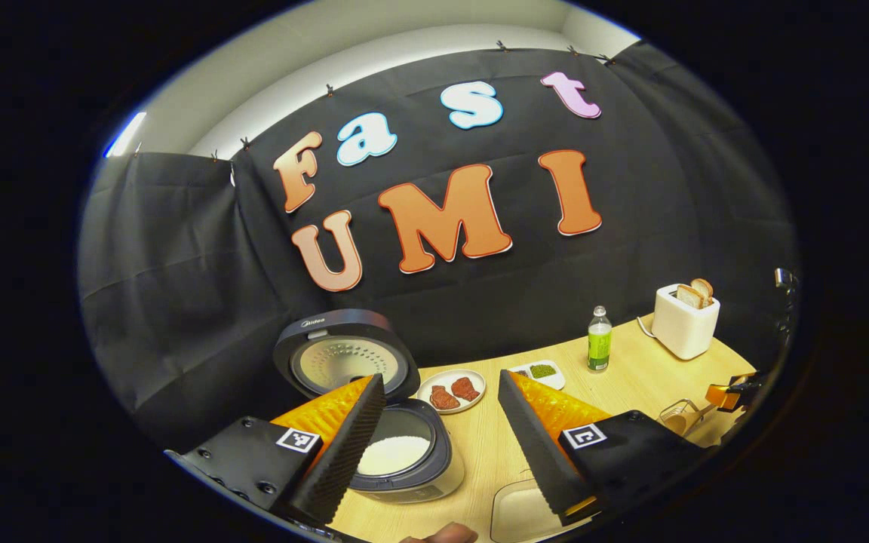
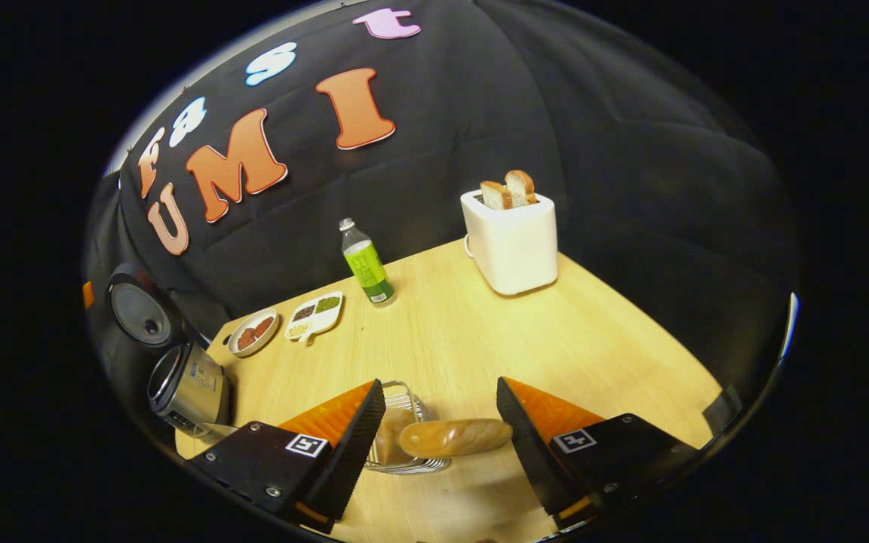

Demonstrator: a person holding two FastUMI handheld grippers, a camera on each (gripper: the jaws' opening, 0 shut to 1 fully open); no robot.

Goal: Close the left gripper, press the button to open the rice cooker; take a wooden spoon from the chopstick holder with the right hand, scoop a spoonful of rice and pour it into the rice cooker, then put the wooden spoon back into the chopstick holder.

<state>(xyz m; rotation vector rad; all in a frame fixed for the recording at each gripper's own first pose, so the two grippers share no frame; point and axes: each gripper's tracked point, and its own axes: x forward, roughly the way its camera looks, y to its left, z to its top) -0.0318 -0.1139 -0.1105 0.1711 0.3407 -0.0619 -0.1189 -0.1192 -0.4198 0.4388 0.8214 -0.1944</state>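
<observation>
Both tools gape: left (image 1: 442, 441) over open rice cooker (image 1: 404, 452), right (image 2: 440, 437) seemingly around wooden spoon (image 2: 455, 437).

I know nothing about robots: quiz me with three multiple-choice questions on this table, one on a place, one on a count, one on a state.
1. Where does the green bottle stand?
A. on the toaster
B. between the divided dish and the toaster
C. inside the rice cooker

2. How many bread slices stick up from the toaster?
A. two
B. four
C. none

3. The rice cooker lid is:
A. shut
B. lying on the table
C. swung up open

Answers: B, the bottle is on the table between them; A, two tops show; C, white rice shows in the pot.
</observation>
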